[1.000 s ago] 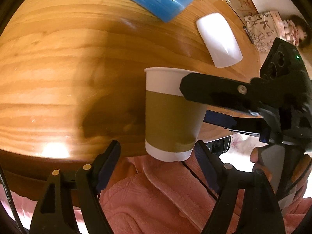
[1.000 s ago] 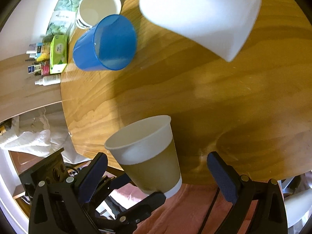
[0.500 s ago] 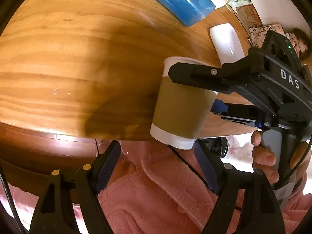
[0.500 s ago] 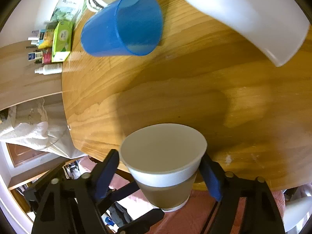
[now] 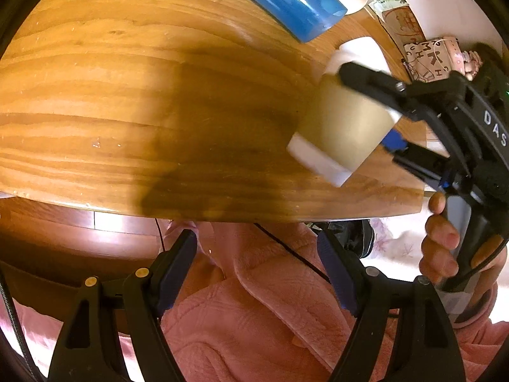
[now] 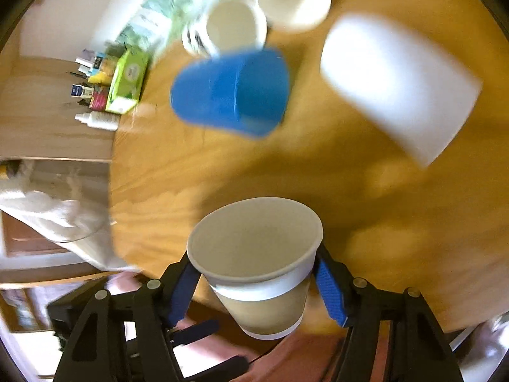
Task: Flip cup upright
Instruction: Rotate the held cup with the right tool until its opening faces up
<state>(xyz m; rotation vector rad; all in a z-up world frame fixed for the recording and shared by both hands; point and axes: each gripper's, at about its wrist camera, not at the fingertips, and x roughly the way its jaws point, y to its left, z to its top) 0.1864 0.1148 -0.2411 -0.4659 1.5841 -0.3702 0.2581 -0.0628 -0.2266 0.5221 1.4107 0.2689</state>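
The right gripper [image 6: 254, 289] has its blue-padded fingers [image 6: 329, 289] closed against both sides of the paper cup [image 6: 257, 264], a white cup with a brown sleeve, held mouth-up and tilted above the near edge of the tabletop [image 5: 127, 95]. From the left wrist view the same cup [image 5: 343, 127] hangs over the near right part of the tabletop, blurred. The left gripper [image 5: 257, 270] is spread wide with nothing between its fingers, over the person's pink quilted garment [image 5: 254, 318] just off the near edge.

The tabletop is round, warm-toned wood with strong grain — a broad shadow lies across its middle. Toward the far edge lie a blue plastic cup [image 6: 229, 92] on its side, a white cup [image 6: 397, 82] also on its side, and two open white cups [image 6: 235, 25] (too blurred to tell more). Beyond the tabletop a wooden shelf [image 6: 47, 111] carries small bottles and a green box [image 6: 127, 79].
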